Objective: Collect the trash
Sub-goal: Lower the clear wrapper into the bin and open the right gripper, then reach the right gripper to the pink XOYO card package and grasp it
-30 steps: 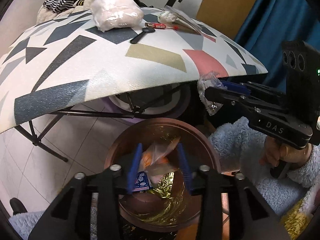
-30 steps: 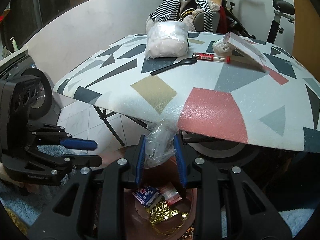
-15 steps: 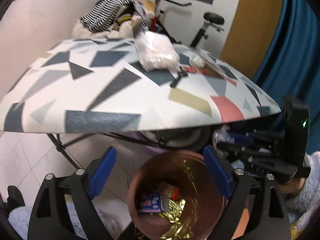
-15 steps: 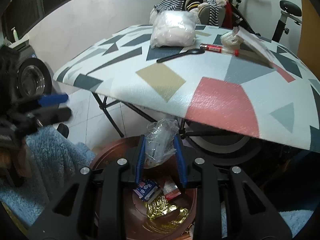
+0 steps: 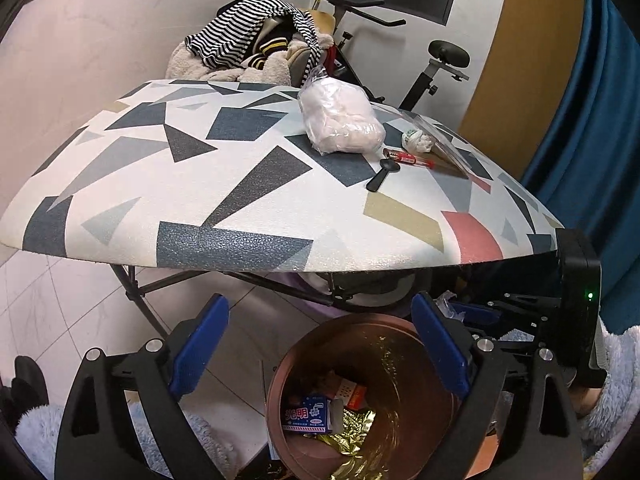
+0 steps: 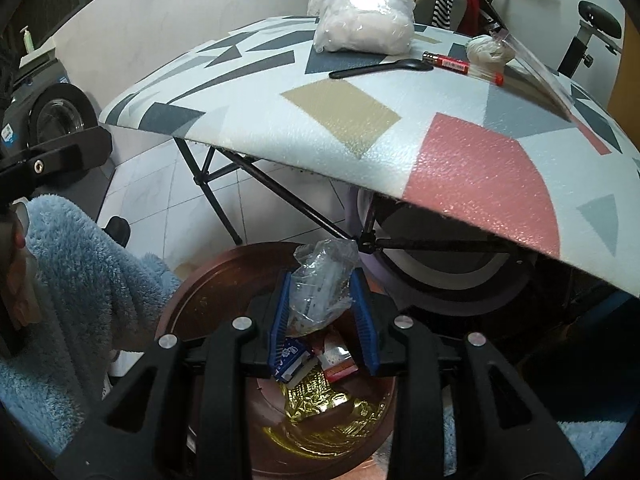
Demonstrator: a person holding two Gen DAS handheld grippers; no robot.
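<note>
White foam covers the table [image 5: 256, 200], printed with grey, tan and pink shapes, and it fills the far half of both wrist views. Behind it we see a heap of clothes [image 5: 256, 52] with a striped top on it, and an exercise bike [image 5: 436, 64] to the right.

On the far right part of the table lie a bag of white stuffing [image 5: 340, 122], a flat clear sleeve [image 5: 440, 140], a crumpled white wad [image 5: 416, 140], a red lighter [image 5: 408, 158] and a black spoon [image 5: 382, 174], all close together.

Below the near edge of the table, on the tiled floor, stands a copper bin [image 6: 192, 300]. In it we see gold foil [image 6: 316, 400], a small blue and white box [image 5: 308, 420] and a red and white packet [image 6: 338, 360].

We hold the left gripper [image 5: 320, 350] above the bin with its blue pads far apart and nothing between them; they have just swung wide.

We hold the right gripper [image 6: 324, 312] over the bin's mouth. A crumpled clear plastic bag [image 6: 320, 280] sits between its blue pads, directly above the rubbish inside. The jaws have just been easing apart, yet both pads touch the bag's sides and it has not dropped. A fluffy blue sleeve [image 6: 76, 264] shows at the left of that view.
</note>
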